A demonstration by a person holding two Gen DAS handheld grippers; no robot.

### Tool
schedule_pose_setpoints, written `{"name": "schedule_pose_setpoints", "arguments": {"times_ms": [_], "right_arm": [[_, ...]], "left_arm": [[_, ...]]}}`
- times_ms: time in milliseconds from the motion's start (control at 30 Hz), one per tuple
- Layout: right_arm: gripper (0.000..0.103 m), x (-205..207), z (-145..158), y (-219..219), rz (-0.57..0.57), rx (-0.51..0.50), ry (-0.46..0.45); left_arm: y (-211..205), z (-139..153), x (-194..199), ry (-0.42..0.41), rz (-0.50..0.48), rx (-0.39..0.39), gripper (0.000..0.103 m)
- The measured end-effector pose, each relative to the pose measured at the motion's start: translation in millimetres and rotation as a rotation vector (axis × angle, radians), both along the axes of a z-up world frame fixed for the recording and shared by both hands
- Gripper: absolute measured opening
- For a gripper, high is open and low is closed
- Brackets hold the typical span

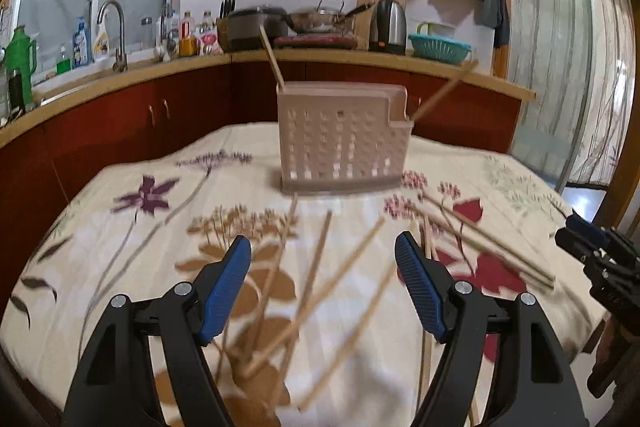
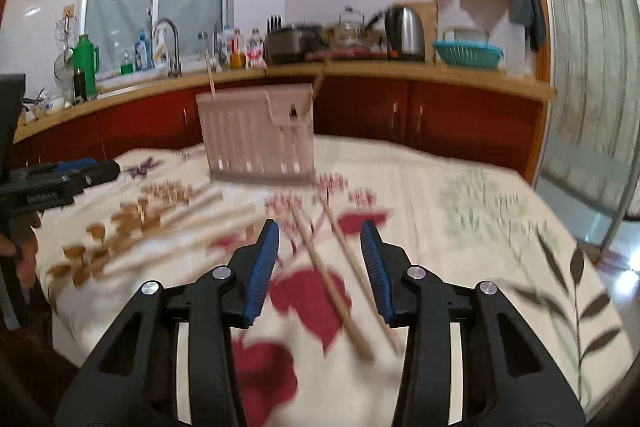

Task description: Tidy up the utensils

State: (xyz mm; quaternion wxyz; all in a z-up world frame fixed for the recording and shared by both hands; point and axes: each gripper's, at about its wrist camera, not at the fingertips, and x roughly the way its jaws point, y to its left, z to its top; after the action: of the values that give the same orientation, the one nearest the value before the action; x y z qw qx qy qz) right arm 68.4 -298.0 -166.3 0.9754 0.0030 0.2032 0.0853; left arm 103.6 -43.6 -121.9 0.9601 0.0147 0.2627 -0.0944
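Observation:
A pinkish perforated utensil holder stands upright on the floral tablecloth, with two chopsticks leaning out of it. It also shows in the right wrist view. Several loose wooden chopsticks lie scattered on the cloth. My left gripper is open and empty above them. My right gripper is open and empty, with two chopsticks lying on the cloth between its fingers. The right gripper also shows at the right edge of the left wrist view, and the left gripper at the left edge of the right wrist view.
The table carries a floral cloth. Behind it runs a kitchen counter with a sink tap, bottles, pots, a kettle and a teal basket. A glass door is at the right.

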Motion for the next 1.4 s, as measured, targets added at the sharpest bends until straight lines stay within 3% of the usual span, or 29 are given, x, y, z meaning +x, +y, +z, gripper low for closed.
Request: {"name": "schedule_pose_setpoints", "arguments": {"times_ms": [100, 300, 400, 500, 833, 933, 1067, 1133, 1267, 1400], "right_arm": [[0.034, -3, -18, -3, -0.006, -0.004, 0.041], [0.032, 1, -43, -14, -0.033, 0.008, 0.111], [0.03, 5, -48, -16, -0.044, 0.008, 0.132], [0.014, 8, -52, -15, -0.044, 0.002, 0.154], [0.007, -4, -52, -5, -0.031, -0.02, 0.151], [0.007, -8, -49, -3, -0.029, -0.019, 0.146], [0.007, -11, -47, -2, -0.027, -0.019, 0.139], [0.007, -12, -46, -1, -0.026, -0.021, 0.137], [0.007, -11, -43, 2, -0.022, -0.022, 0.13], [0.007, -13, -41, 6, -0.013, -0.028, 0.12]], "left_arm": [[-2, -12, -9, 0.02, 0.004, 0.015, 0.072], [-6, -35, -20, 0.076, 0.005, 0.019, 0.072], [-12, -42, -24, 0.096, -0.017, 0.028, 0.072], [-20, -47, -28, 0.104, -0.043, 0.042, 0.072], [-39, -61, -44, 0.136, -0.124, 0.057, 0.07], [-44, -66, -46, 0.15, -0.147, 0.072, 0.059], [-50, -78, -45, 0.194, -0.18, 0.093, 0.035], [-52, -79, -48, 0.173, -0.183, 0.116, 0.032], [-48, -79, -43, 0.166, -0.155, 0.114, 0.01], [-42, -79, -38, 0.169, -0.139, 0.094, 0.009]]}}
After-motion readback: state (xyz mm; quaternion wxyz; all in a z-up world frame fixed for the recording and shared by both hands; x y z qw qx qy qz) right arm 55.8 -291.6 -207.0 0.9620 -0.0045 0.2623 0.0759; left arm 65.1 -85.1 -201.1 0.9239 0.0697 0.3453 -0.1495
